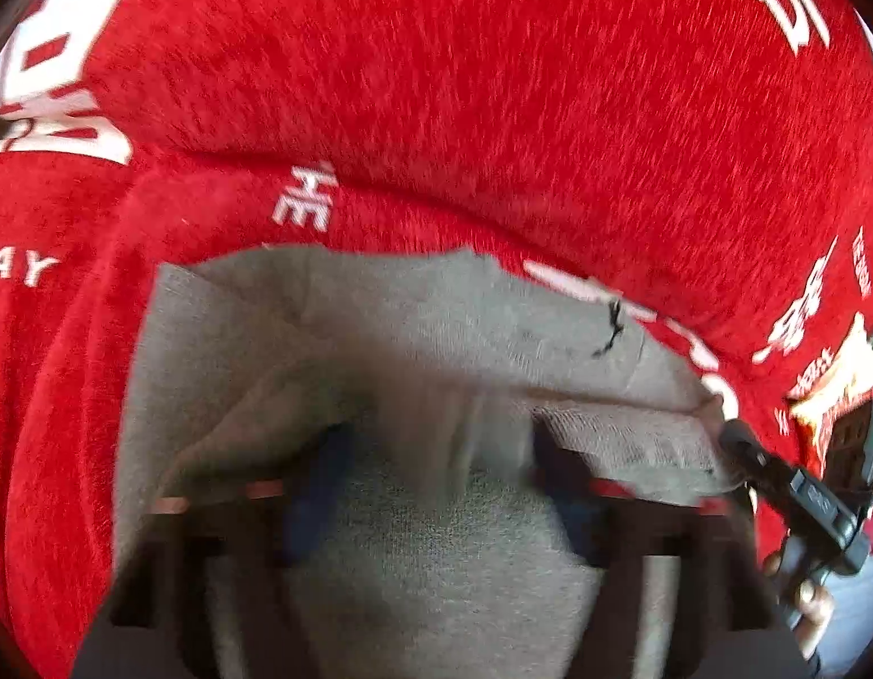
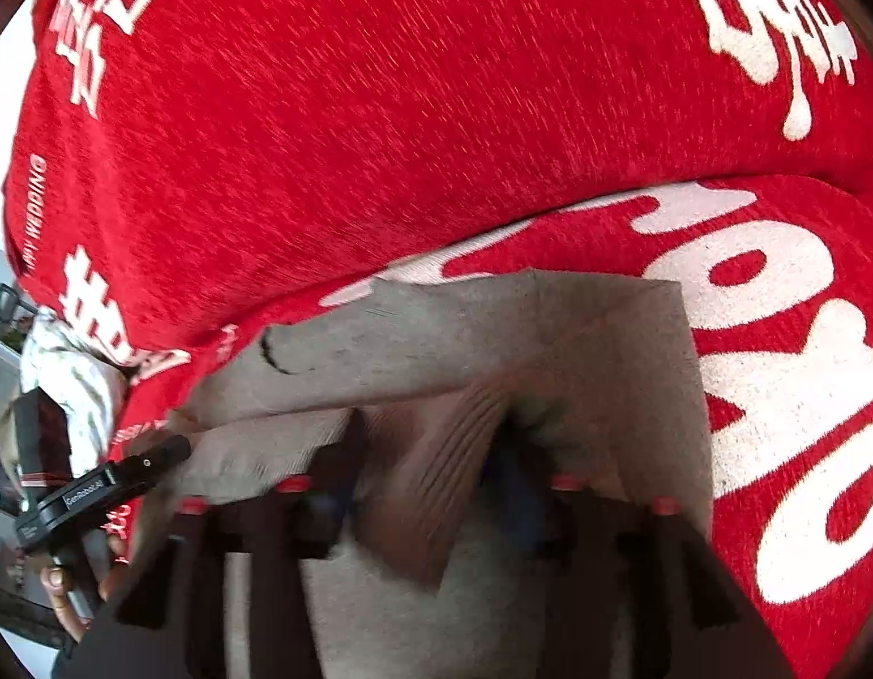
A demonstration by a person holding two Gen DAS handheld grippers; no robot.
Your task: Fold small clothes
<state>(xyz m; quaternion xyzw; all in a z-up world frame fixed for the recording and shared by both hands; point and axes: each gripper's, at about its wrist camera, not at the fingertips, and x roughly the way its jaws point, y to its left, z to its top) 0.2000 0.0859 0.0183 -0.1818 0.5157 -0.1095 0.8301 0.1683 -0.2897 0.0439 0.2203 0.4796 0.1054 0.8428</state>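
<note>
A small grey knit garment (image 1: 414, 328) lies on a red cloth with white lettering (image 1: 436, 85). My left gripper (image 1: 436, 452) is low over it, jaws apart, with a fold of grey fabric bunched between the fingers. My right gripper (image 2: 431, 452) sits over the same grey garment (image 2: 493, 328), jaws apart, with a ribbed fold of fabric between them. The right gripper shows at the right edge of the left wrist view (image 1: 799, 486); the left one shows at the left edge of the right wrist view (image 2: 97, 492). A black stitched mark (image 2: 278, 356) shows on the garment.
The red cloth (image 2: 380, 113) covers the whole surface around the garment. A white patterned fabric (image 2: 74, 373) and a dark box (image 2: 40, 441) lie past its left edge. A colourful packet (image 1: 833, 390) lies at the far right.
</note>
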